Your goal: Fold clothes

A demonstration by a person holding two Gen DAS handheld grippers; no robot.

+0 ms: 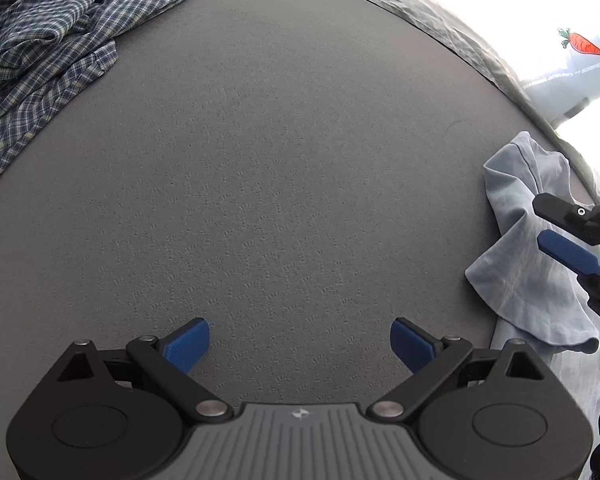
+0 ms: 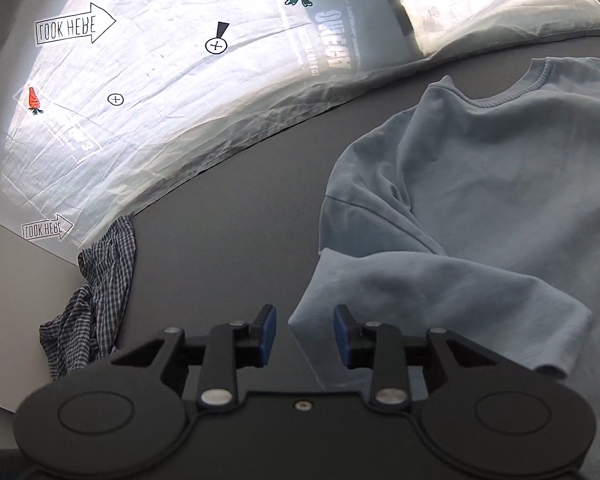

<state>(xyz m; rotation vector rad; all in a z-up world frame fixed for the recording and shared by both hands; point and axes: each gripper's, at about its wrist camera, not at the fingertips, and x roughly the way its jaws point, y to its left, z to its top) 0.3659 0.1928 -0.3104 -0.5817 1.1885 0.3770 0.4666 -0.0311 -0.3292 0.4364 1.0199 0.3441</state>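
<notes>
**Surface and Garment Positions**

We observed a grey textured mat (image 1: pixel 268 152) bordered by a white printed sheet (image 2: pixel 148 92) carrying carrot and "LOOK HERE" markings. Our left gripper (image 1: pixel 300 342) hovered over bare mat, jaws spread wide, empty. Our right gripper (image 2: pixel 305 334) was released above the sleeve hem of the light blue T-shirt (image 2: pixel 480 184). A crumpled plaid shirt (image 1: pixel 48 36) lay well apart at the mat's edge.
</notes>
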